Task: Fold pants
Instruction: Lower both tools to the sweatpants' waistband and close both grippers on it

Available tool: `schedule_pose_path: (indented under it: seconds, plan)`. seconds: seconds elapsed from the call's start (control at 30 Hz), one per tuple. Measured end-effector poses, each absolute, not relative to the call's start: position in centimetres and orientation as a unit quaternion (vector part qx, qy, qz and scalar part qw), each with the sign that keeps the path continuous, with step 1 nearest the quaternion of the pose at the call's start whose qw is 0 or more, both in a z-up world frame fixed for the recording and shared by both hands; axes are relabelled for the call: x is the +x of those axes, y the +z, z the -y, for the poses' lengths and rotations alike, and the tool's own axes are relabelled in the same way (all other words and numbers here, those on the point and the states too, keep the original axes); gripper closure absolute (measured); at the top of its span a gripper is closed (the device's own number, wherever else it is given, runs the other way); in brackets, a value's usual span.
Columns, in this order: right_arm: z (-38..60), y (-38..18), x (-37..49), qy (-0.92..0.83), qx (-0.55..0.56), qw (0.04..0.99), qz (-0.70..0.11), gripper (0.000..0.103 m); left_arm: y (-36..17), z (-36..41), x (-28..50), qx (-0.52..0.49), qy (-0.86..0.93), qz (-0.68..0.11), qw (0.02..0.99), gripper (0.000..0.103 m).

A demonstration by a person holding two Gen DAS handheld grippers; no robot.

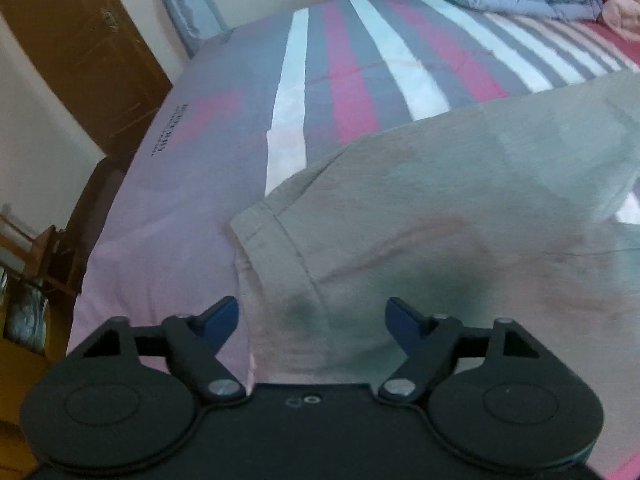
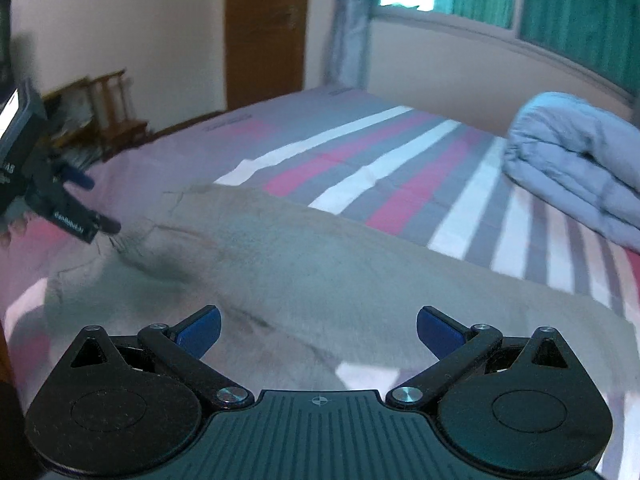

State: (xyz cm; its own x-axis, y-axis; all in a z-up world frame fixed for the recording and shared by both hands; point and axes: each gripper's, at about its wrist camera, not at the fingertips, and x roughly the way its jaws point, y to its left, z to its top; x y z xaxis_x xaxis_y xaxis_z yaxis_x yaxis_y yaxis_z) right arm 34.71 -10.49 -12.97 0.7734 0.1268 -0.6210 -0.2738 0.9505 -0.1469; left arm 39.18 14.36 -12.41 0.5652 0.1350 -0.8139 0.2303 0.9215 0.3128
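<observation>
Our left hand-held gripper (image 1: 312, 320) hangs open over the hem of the grey pants (image 1: 460, 200); the right hand-held gripper (image 2: 318, 330) is open too, holding nothing. The pants lie flat on the striped bed (image 1: 320, 60). Closing too shallow could pinch just one layer, so the fold drags crooked.

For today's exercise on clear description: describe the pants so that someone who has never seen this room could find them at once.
Start from the big bed with the pink, grey and white striped sheet. Spread flat across its near side are the pants, with a stitched hem at one end. They are plain greyish tan with no pattern, unlike the sheet and the puffy blue quilt folded farther back.
</observation>
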Motion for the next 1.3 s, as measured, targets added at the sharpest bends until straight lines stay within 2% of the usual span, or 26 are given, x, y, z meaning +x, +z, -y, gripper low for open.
schedule_pose_path:
  seconds: [0.1, 0.2, 0.63, 0.67, 0.8, 0.87, 0.93, 1.0, 1.03, 1.13, 1.2, 1.23, 1.27, 1.3]
  plan:
    - [10.2, -14.3, 39.1, 0.130, -0.140, 0.920, -0.342, 0.000, -13.6, -15.8, 42.6, 0.206, -0.042, -0.485, 0.849, 0.045]
    - [9.8, -15.8, 43.5, 0.145, -0.178, 0.905, -0.358, 0.000, -14.9, -16.9, 45.5, 0.242, -0.044, -0.490, 0.837, 0.047]
    - [9.6, -20.0, 59.0, 0.197, -0.232, 0.861, -0.407, 0.000, -19.7, -20.2, 55.2, 0.224, -0.098, -0.511, 0.824, 0.047]
    - [9.5, -20.4, 59.9, 0.197, -0.240, 0.858, -0.409, 0.000, -19.9, -20.2, 55.7, 0.230, -0.102, -0.508, 0.824, 0.046]
    - [9.3, -21.4, 63.2, 0.208, -0.252, 0.847, -0.419, 0.000, -20.4, -19.3, 56.5, 0.291, -0.111, -0.492, 0.813, 0.028]
    - [9.3, -21.9, 64.2, 0.213, -0.255, 0.840, -0.428, 0.001, -20.6, -18.7, 56.7, 0.316, -0.127, -0.480, 0.808, 0.028]
    - [9.2, -22.6, 65.2, 0.222, -0.257, 0.830, -0.443, 0.008, -20.8, -18.8, 56.8, 0.308, -0.155, -0.483, 0.805, 0.033]
    - [9.3, -23.2, 66.0, 0.229, -0.260, 0.818, -0.460, 0.016, -21.0, -19.4, 57.5, 0.281, -0.174, -0.505, 0.797, 0.044]
    - [9.4, -23.5, 66.4, 0.228, -0.259, 0.814, -0.467, 0.021, -21.0, -19.8, 57.8, 0.265, -0.179, -0.515, 0.795, 0.044]
    - [9.7, -23.9, 67.2, 0.230, -0.242, 0.811, -0.481, 0.022, -21.0, -21.1, 58.7, 0.224, -0.194, -0.533, 0.792, 0.052]
    - [9.5, -24.3, 67.5, 0.229, -0.247, 0.805, -0.489, 0.022, -21.0, -21.4, 58.9, 0.211, -0.202, -0.540, 0.790, 0.064]
    - [9.4, -24.4, 67.9, 0.228, -0.249, 0.802, -0.492, 0.026, -21.0, -21.3, 58.9, 0.209, -0.206, -0.541, 0.788, 0.069]
    - [9.2, -24.5, 68.0, 0.232, -0.245, 0.799, -0.497, 0.035, -20.9, -21.1, 58.8, 0.211, -0.210, -0.541, 0.787, 0.080]
    - [9.1, -24.3, 68.0, 0.247, -0.234, 0.794, -0.503, 0.060, -20.8, -20.8, 58.5, 0.217, -0.212, -0.539, 0.786, 0.084]
